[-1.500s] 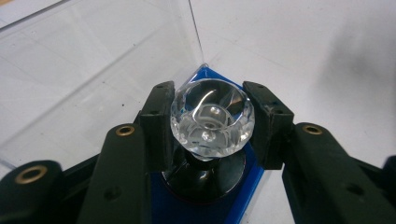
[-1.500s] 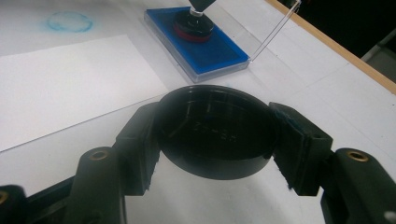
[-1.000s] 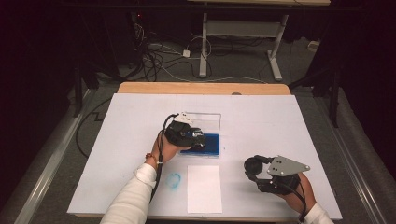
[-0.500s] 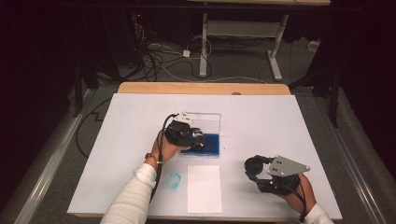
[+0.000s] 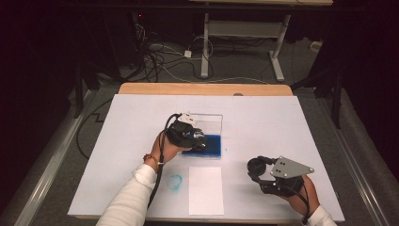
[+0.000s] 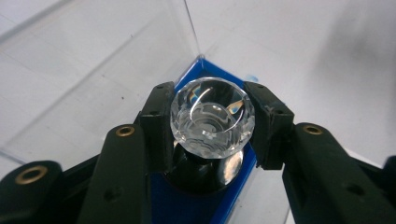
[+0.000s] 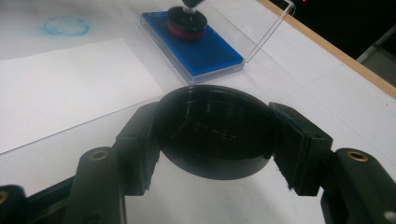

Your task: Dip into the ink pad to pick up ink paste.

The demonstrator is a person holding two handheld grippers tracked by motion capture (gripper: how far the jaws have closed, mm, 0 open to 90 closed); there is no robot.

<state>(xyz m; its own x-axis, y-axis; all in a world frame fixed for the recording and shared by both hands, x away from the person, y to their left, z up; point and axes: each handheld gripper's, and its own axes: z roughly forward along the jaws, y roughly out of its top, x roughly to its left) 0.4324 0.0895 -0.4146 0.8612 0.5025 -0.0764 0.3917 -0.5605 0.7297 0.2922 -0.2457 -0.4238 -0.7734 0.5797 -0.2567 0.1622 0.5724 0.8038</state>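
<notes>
At frame center, the left gripper [image 6: 212, 123] pinches a stamp's [image 6: 212, 116] hard, slick-looking faceted clear knob, pressing it on the blue ink pad [image 5: 207, 145], while the right gripper [image 7: 217, 135] clamps a light, rigid black cap [image 7: 215, 130] by its rim.

Two black hand-held grippers: the left gripper [image 5: 187, 134] trails a black cable [image 5: 159, 162] along a white sleeve [image 5: 129, 200], with a beaded bracelet [image 5: 151, 159] at the wrist. The right gripper [image 5: 273, 175] carries a grey three-cornered plate [image 5: 288, 167] dotted with dark screws. Brass-coloured screws [image 6: 124, 131] stud the matte black jaws; a white cuff [image 5: 321, 217] is on the right arm.
</notes>
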